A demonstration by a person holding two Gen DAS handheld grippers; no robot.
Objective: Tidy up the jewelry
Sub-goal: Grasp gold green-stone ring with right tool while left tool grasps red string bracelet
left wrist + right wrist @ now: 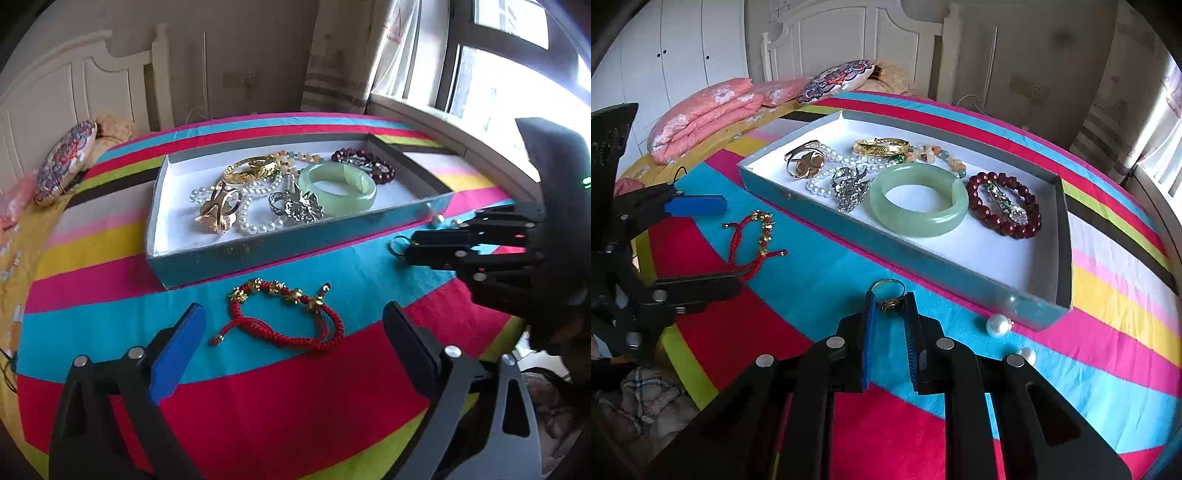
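Jewelry mostly lies inside the shallow box (1045,291) on the striped bed (820,266) already: jade bangle (918,199), pearls, gold bangle, dark red beads. Left outside are a red cord bracelet (284,317), a gold ring (890,295) and two loose pearls (997,325). The right tongs (889,306) sit nearly closed around the ring, band toward 12 o'clock. The left tongs (295,332) are spread wide either side of the bracelet, whose long axis runs 9 to 3 o'clock.
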